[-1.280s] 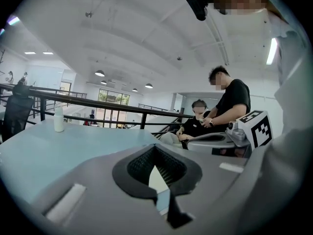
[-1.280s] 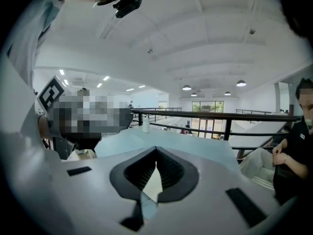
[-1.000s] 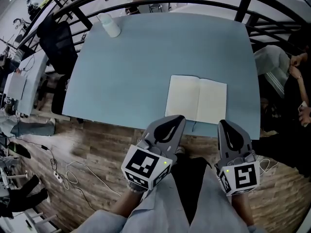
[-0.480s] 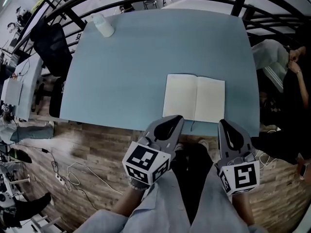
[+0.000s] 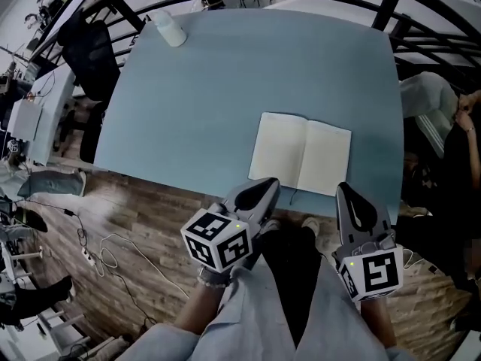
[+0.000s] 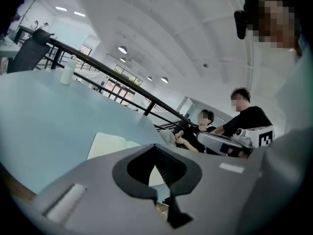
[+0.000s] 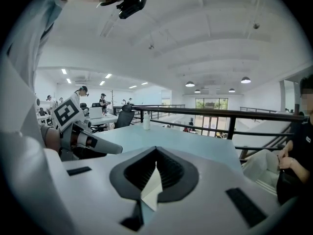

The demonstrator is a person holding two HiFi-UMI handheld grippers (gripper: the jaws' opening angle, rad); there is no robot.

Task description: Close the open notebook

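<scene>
Cream pages face up: notebook point(image 5: 301, 155) lies open, flat on pale-blue worktop point(image 5: 195, 104), near front edge, right of centre.

Step in hand: approach, no contact w/ book yet. Left hand-held gripper point(image 5: 267, 188) and right hand-held gripper point(image 5: 349, 194) both pinched closed, nothing held, hovering at front edge just short of book.

Next move, est.: slip tip under one outer page edge, swing that half over spine onto other.

Spine runs approx. front-to-back, slightly skewed. Long axis of spread runs left-right.
</scene>
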